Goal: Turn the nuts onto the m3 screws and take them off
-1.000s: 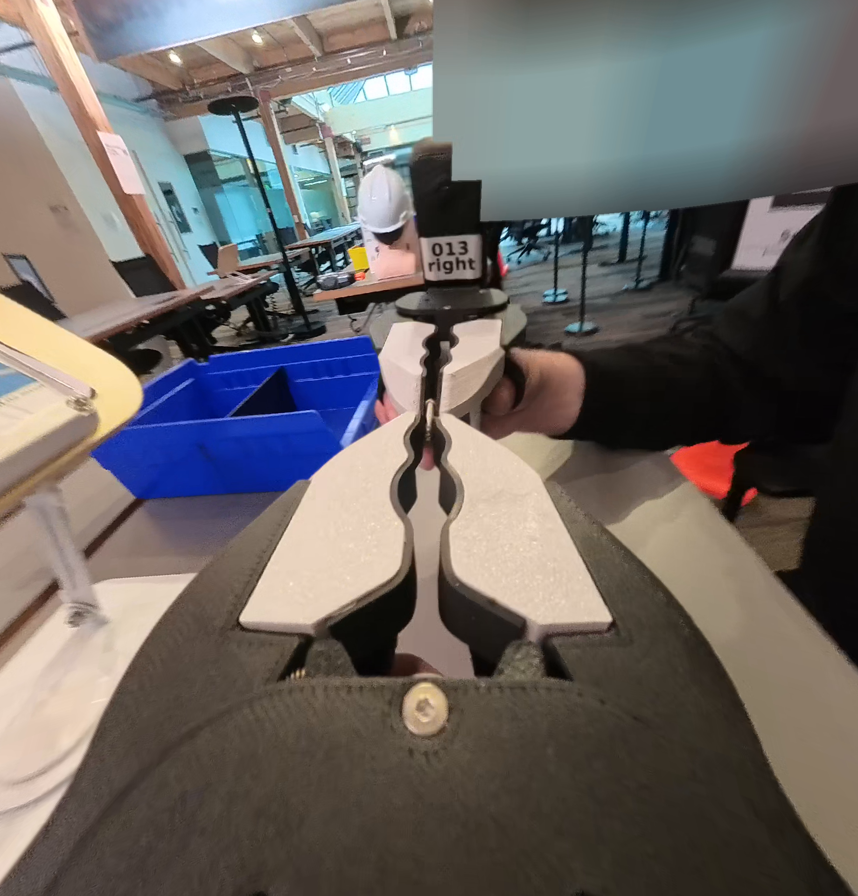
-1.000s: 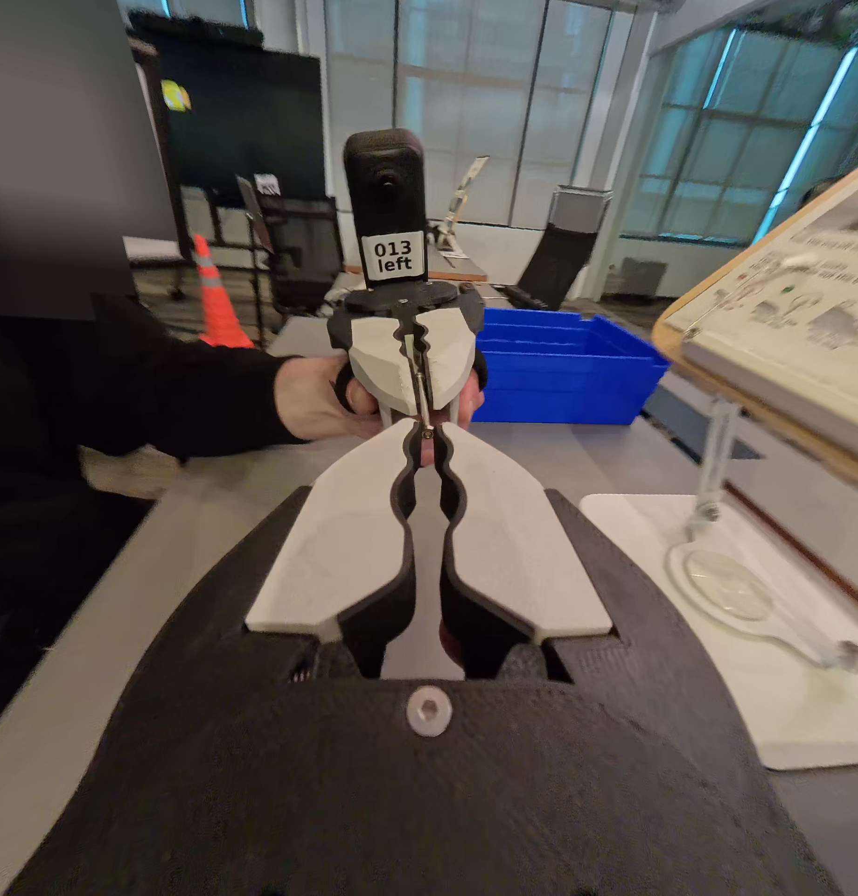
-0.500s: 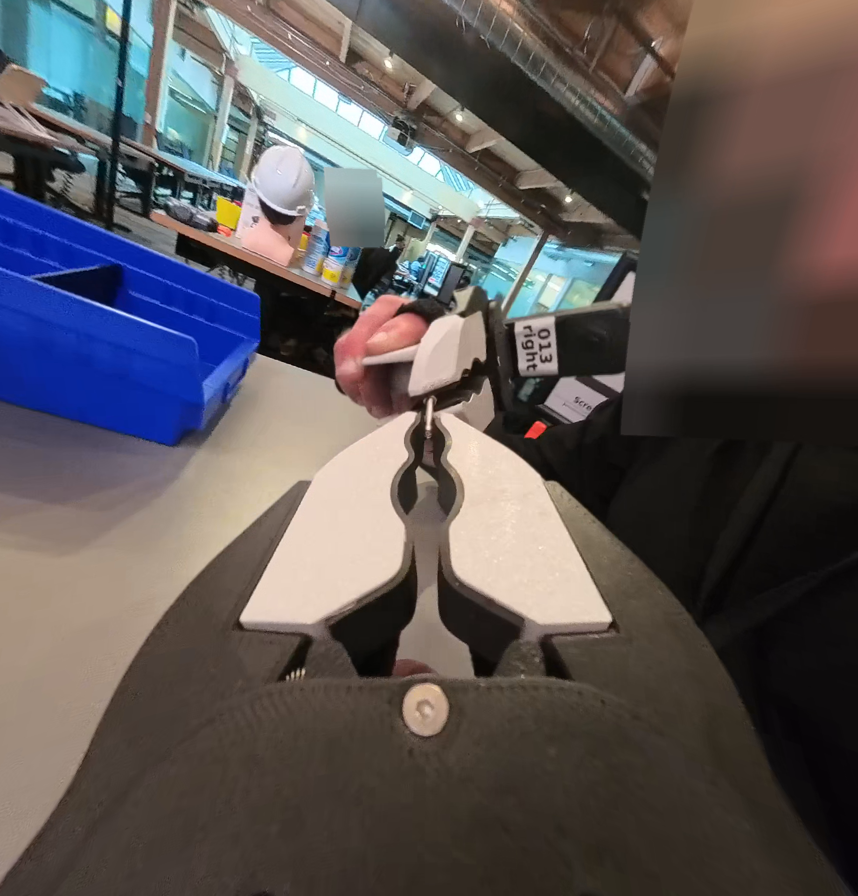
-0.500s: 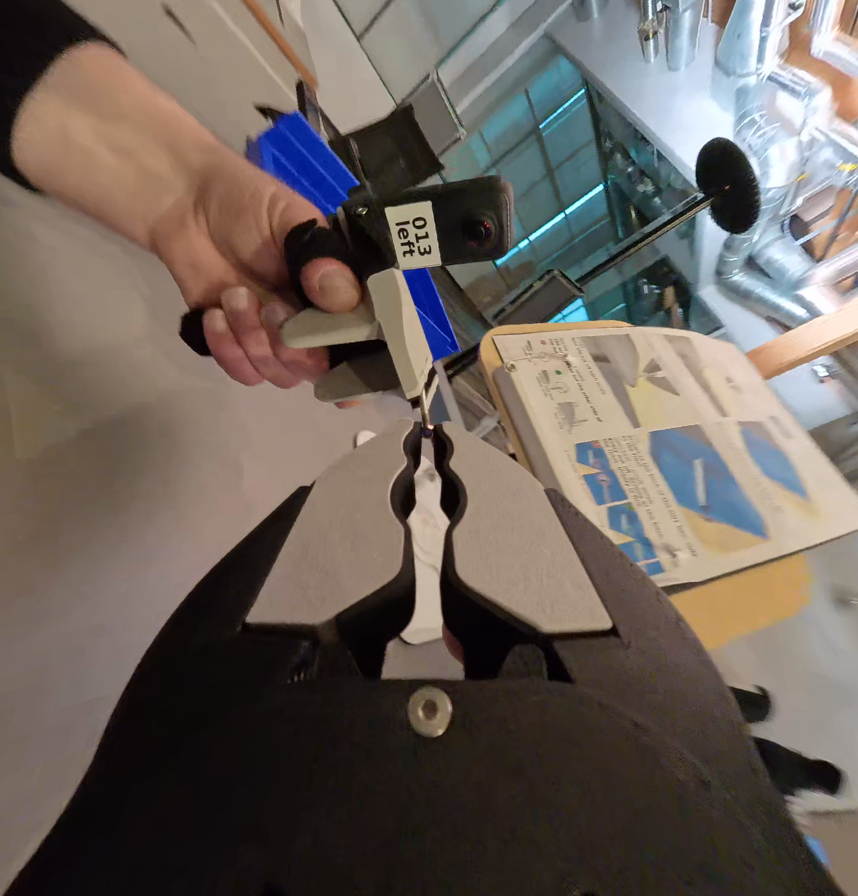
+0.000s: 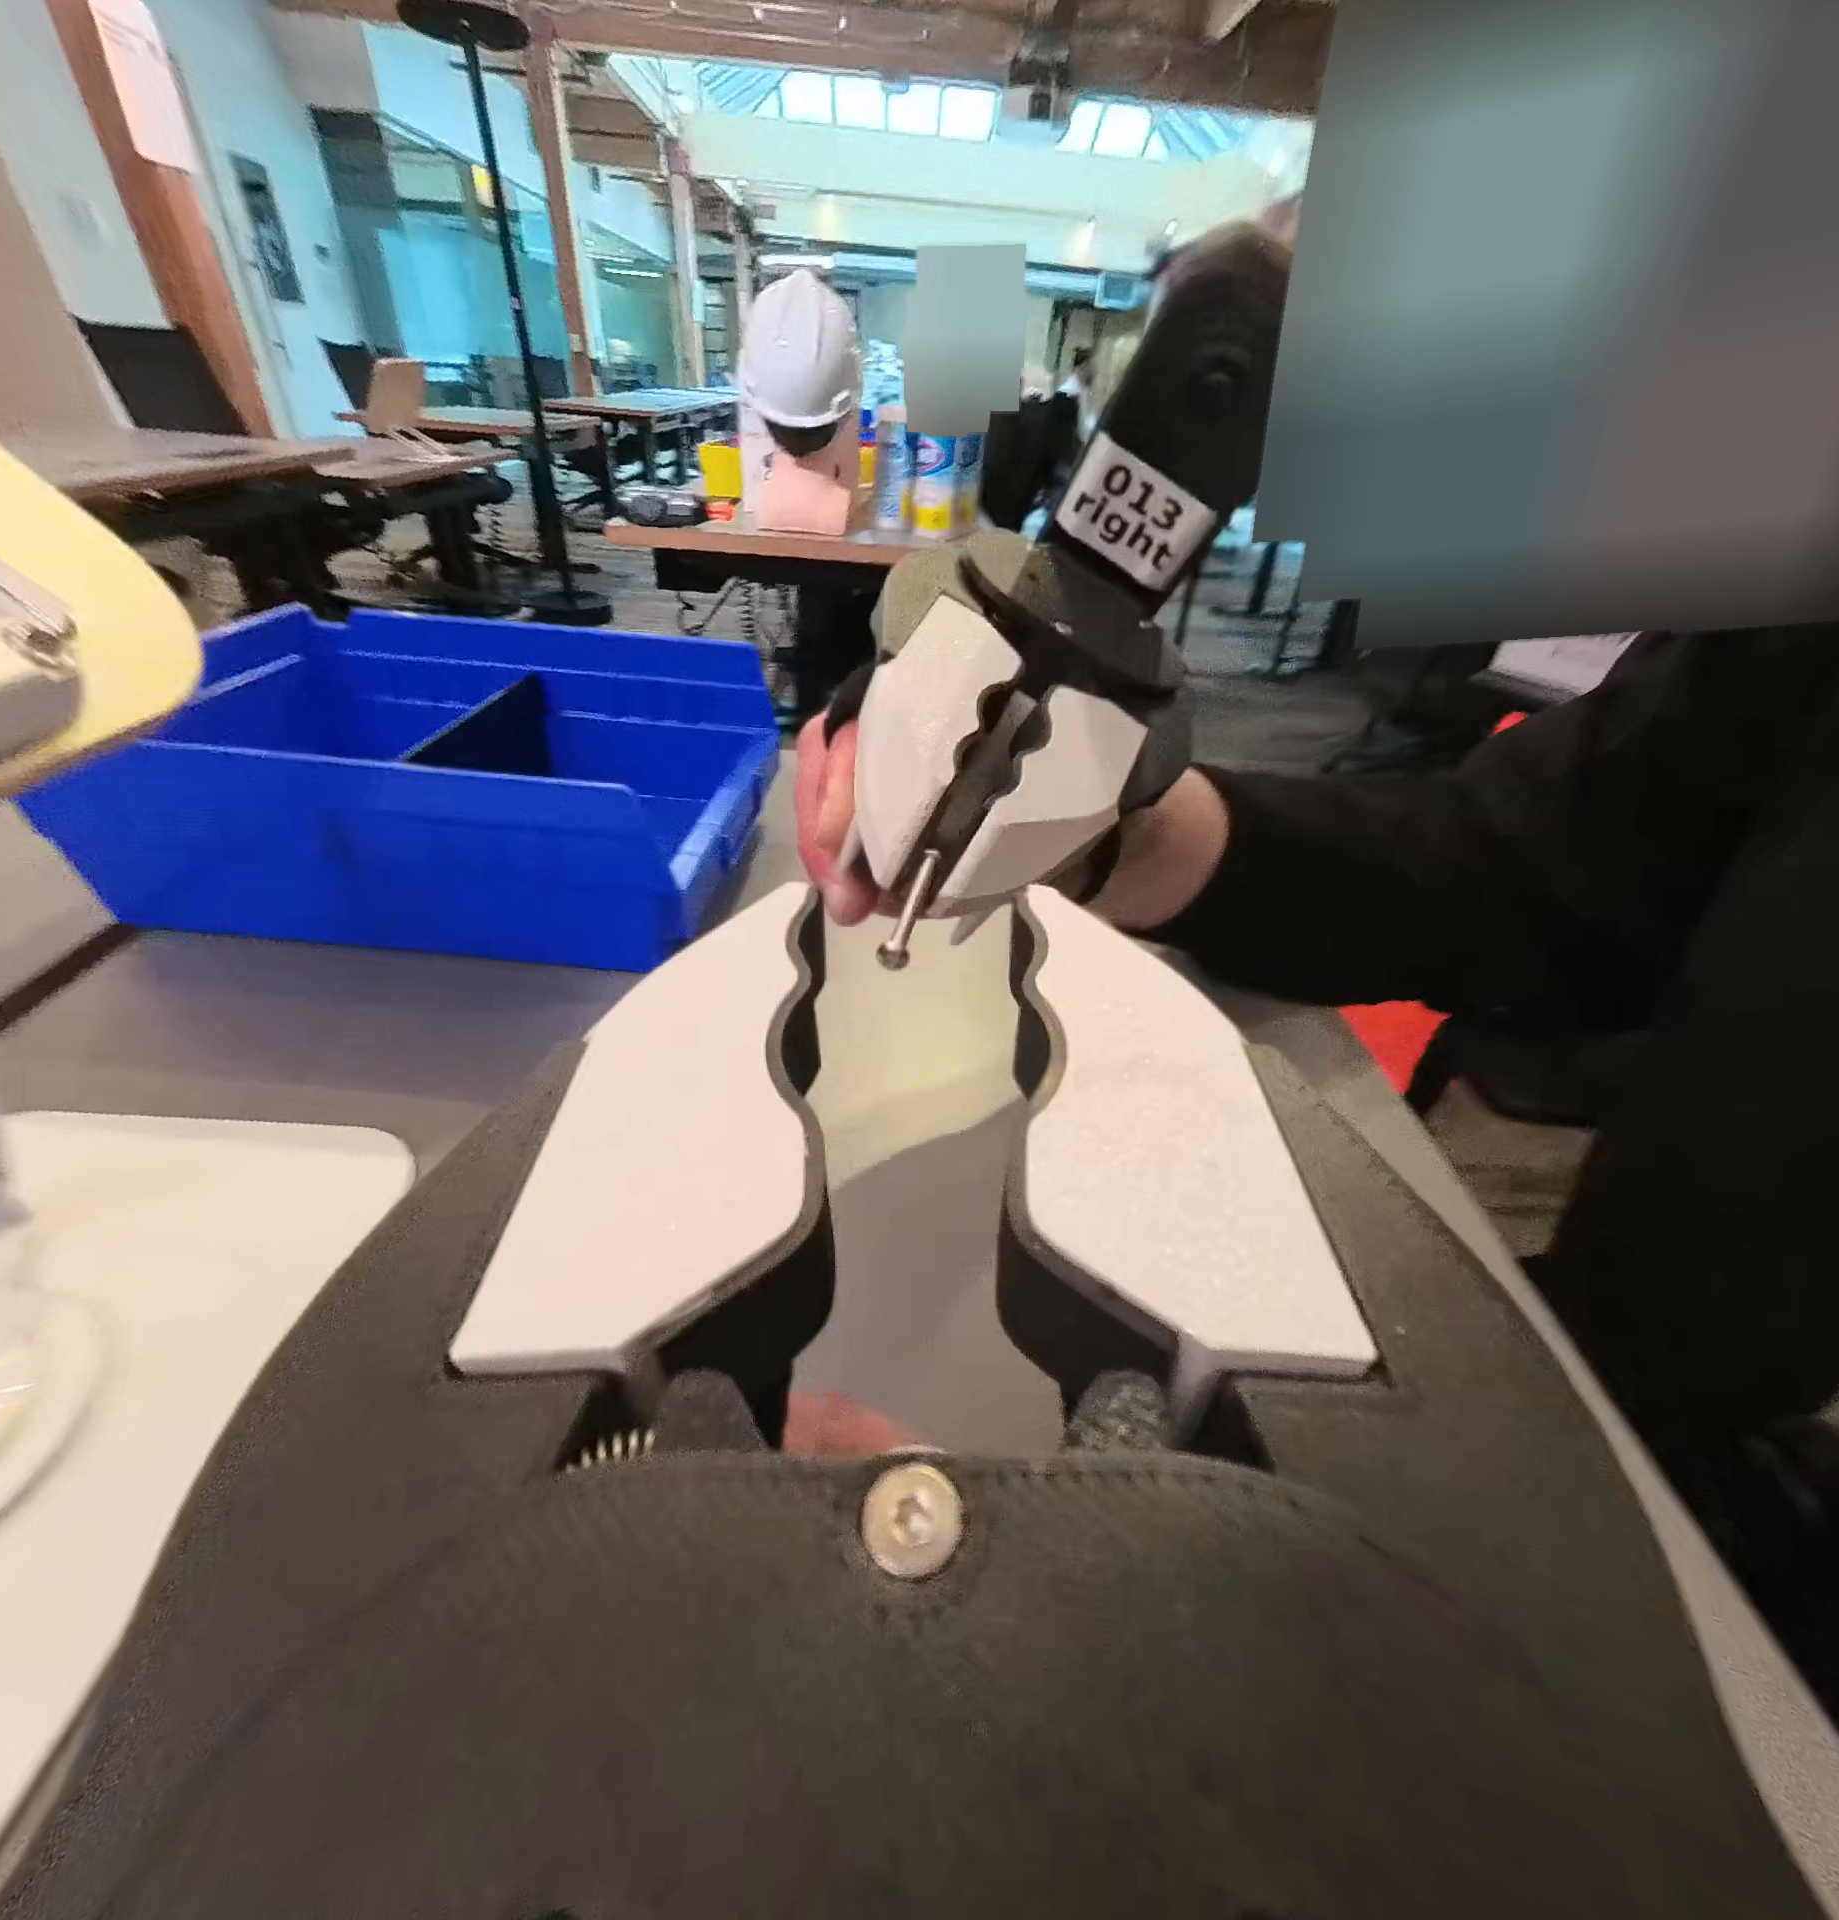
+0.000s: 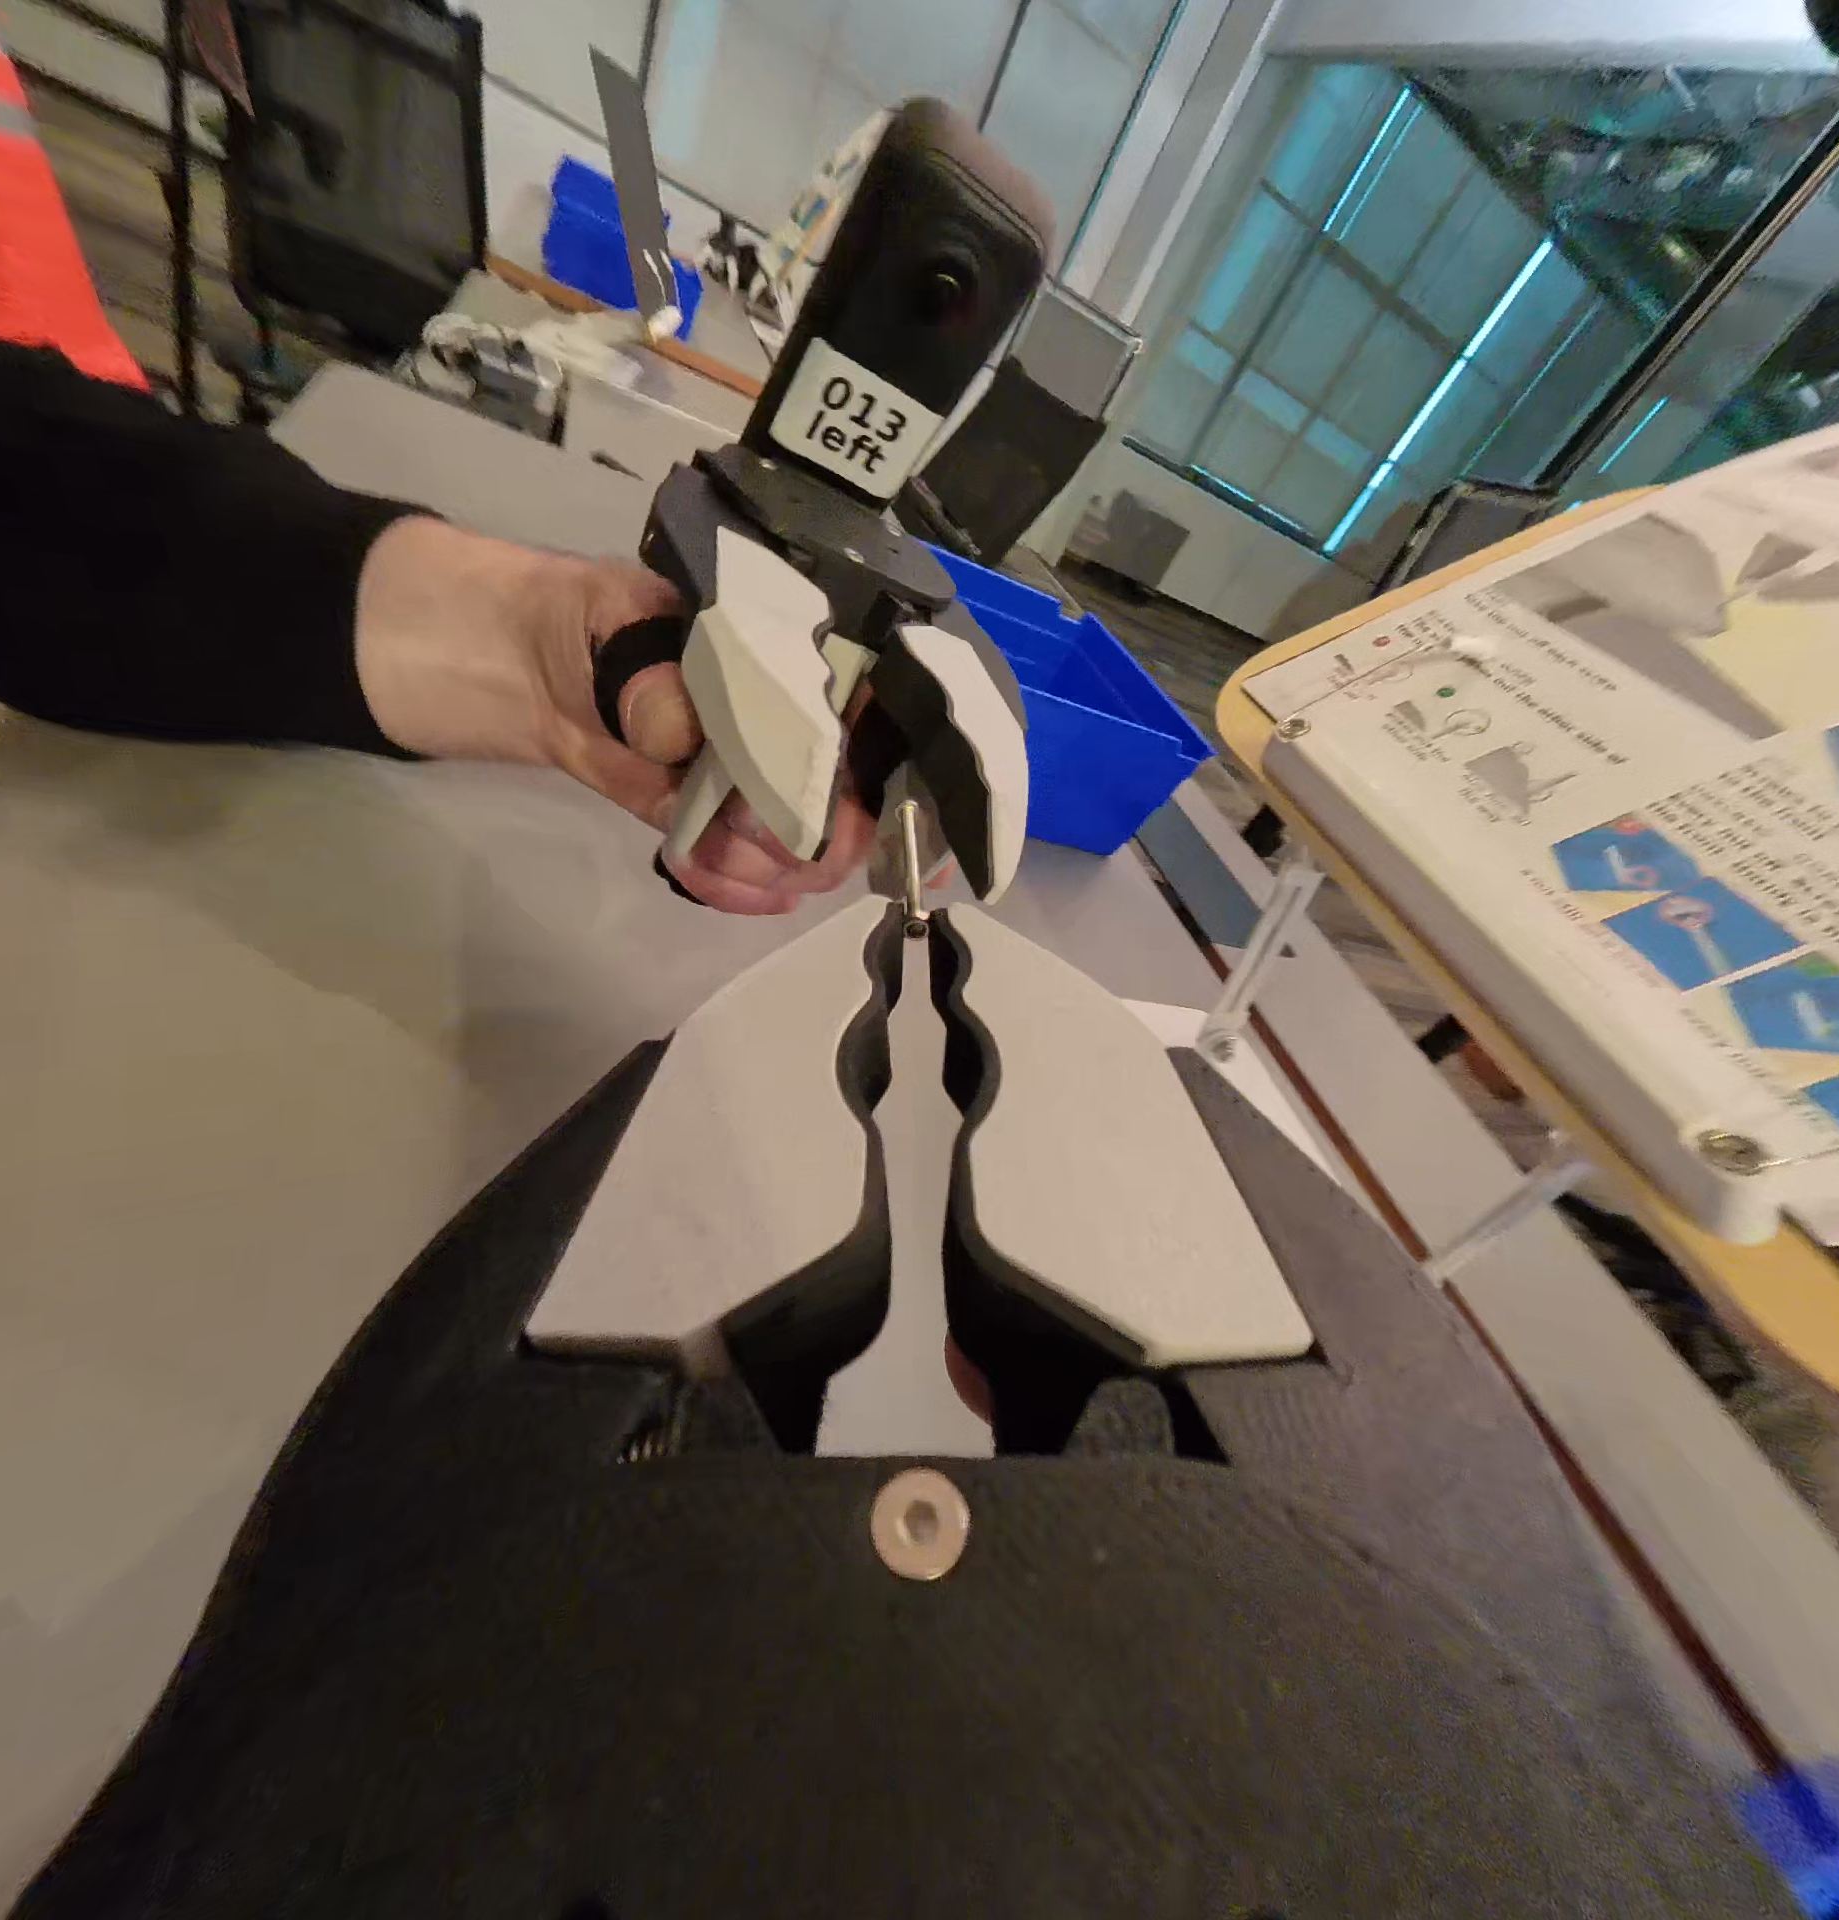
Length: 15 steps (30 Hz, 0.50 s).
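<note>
A thin silver M3 screw [image 6: 907, 862] sticks out forward from the tips of my right gripper [image 6: 915, 923], which is shut on its near end. A small dark piece sits at that pinch; I cannot tell if it is a nut. My left gripper [image 5: 915, 914] is open and holds nothing. Its fingers stand wide on either side of the screw's free headed end [image 5: 896, 951] without touching it. In the left wrist view the right gripper [image 5: 930, 883] faces me with the screw [image 5: 913, 904] pointing down at me. In the right wrist view the left gripper [image 6: 899, 862] faces me, open.
Both grippers are held above a grey table [image 6: 271, 987]. A blue divided bin [image 5: 375, 831] stands at the back and also shows in the right wrist view [image 6: 1081, 748]. An instruction board [image 6: 1621, 831] on a clear stand with a white base [image 5: 167, 1247] stands to one side.
My left gripper has opened and let go of the screw, which stays in my right gripper. Both grippers have rolled back from their tilt of half a second ago.
</note>
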### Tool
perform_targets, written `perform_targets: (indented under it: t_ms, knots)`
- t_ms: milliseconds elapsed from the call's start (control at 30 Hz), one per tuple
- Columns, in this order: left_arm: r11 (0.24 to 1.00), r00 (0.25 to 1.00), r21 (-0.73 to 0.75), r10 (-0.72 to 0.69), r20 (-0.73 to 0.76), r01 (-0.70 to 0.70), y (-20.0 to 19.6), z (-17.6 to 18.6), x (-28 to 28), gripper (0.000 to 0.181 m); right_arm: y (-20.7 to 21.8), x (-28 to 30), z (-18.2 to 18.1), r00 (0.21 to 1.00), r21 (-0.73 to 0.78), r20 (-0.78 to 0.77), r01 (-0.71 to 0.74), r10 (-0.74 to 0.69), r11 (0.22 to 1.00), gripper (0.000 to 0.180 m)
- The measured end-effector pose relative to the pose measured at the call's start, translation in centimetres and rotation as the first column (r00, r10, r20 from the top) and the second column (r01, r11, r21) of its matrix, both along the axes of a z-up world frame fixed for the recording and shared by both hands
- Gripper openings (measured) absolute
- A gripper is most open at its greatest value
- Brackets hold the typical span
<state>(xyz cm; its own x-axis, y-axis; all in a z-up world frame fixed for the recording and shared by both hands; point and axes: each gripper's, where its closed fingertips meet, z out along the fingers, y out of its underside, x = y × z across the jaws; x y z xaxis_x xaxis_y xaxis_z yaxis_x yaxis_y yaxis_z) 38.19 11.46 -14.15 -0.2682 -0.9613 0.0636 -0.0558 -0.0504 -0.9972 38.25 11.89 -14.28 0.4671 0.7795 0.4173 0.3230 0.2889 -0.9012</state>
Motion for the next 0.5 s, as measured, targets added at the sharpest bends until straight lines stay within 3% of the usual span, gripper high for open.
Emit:
perform_targets:
  t_ms: [100,233,300,500]
  knots:
    - [0.984,1.000,0.173,0.030,0.006,-0.031,-0.52,-0.18,-0.12,0.023,-0.35,-0.27,-0.02,0.990,-0.126,-0.113,-0.098,0.084,0.987,0.005]
    - [0.958,0.998,0.282,0.056,0.016,-0.058,-0.72,-0.28,-0.15,0.013,-0.73,-0.60,-0.24,0.968,-0.215,-0.200,-0.194,0.152,0.957,0.005]
    - [0.957,0.998,0.284,0.048,0.032,-0.055,-0.79,-0.02,-0.38,0.004,-0.89,-0.72,-0.30,0.962,-0.234,-0.216,-0.220,0.169,0.947,0.005]
    - [0.965,0.999,0.258,0.038,0.019,-0.042,-0.76,0.02,-0.43,0.003,-0.89,-0.75,-0.12,0.953,-0.244,-0.246,-0.235,0.174,0.941,0.005]
